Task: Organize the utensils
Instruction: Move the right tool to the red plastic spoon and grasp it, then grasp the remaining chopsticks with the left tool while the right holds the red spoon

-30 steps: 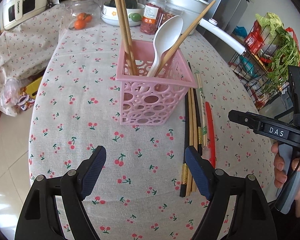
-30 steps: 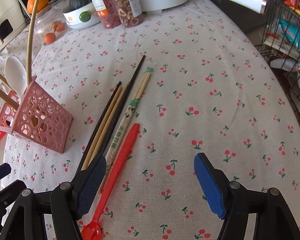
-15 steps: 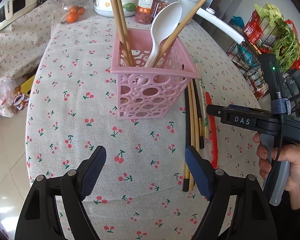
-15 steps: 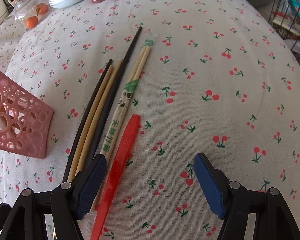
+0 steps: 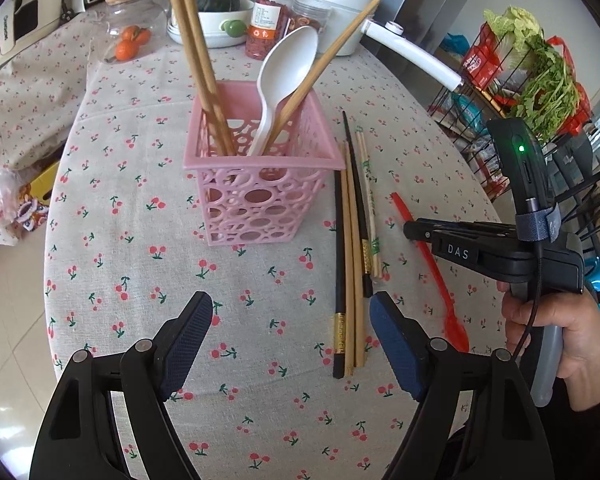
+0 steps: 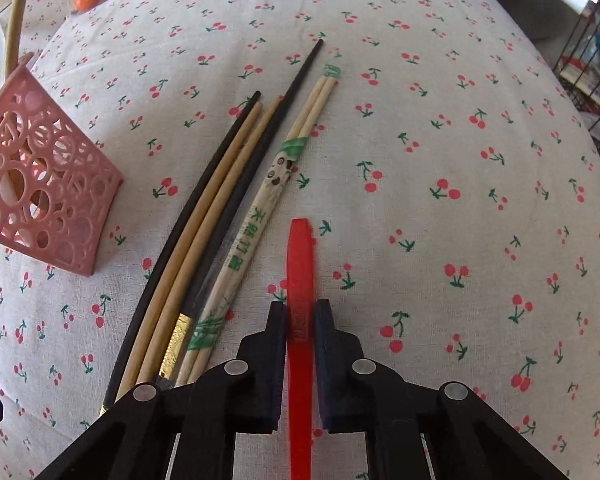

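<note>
Two claws over the cherry-print worktop, right claw just closed, pinching the red spoon handle, left claw spread wide, empty, near the pink basket.

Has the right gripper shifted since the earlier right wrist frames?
Yes. The right gripper slid left relative to the cherry tablecloth, from bare cloth onto the red spoon, where its jaws have just closed on the handle.

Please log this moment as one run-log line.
step: grasp red spoon | right gripper: just closed on spoon handle, spoon on tablecloth | left gripper: open, empty | basket: white spoon, chopsticks inside
</note>
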A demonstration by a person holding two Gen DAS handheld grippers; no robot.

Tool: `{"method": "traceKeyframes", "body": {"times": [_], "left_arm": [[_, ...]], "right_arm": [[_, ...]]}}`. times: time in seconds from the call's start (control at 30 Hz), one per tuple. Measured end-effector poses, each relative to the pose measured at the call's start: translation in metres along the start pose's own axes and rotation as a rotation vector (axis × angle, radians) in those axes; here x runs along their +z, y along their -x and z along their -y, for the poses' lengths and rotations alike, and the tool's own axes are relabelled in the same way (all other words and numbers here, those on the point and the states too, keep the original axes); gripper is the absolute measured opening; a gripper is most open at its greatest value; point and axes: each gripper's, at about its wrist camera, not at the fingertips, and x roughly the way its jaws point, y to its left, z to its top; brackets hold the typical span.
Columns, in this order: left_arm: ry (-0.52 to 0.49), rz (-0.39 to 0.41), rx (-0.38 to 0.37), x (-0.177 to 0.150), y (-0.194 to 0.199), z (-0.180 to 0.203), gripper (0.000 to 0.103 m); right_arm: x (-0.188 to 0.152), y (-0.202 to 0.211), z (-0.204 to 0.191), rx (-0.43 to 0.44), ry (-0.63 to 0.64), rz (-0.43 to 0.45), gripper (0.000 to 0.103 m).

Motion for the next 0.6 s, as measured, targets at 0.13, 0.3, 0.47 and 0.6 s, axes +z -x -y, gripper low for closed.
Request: {"method": "traceKeyframes", "body": {"times": [0.13, 0.3, 0.47, 0.6], "left_arm": [[-0.049, 0.025, -0.026, 0.001, 0.008, 0.023, 0.082], [-0.128, 0.031, -0.048, 0.007, 0.006, 0.059, 0.058], [-0.198, 0.020, -0.044, 0.019, -0.014, 0.101, 0.040], [-0.195, 0.004, -0.016, 0.041, -0.045, 0.126, 0.033]], "right_arm": [[0.001, 0.011, 0.026, 0.015, -0.063, 0.022, 0.010], [0.004, 0.040, 0.059, 0.066, -0.147, 0.077, 0.010], [0.005, 0.066, 0.085, 0.104, -0.206, 0.135, 0.010], [0.007, 0.074, 0.103, 0.121, -0.237, 0.156, 0.010]]}}
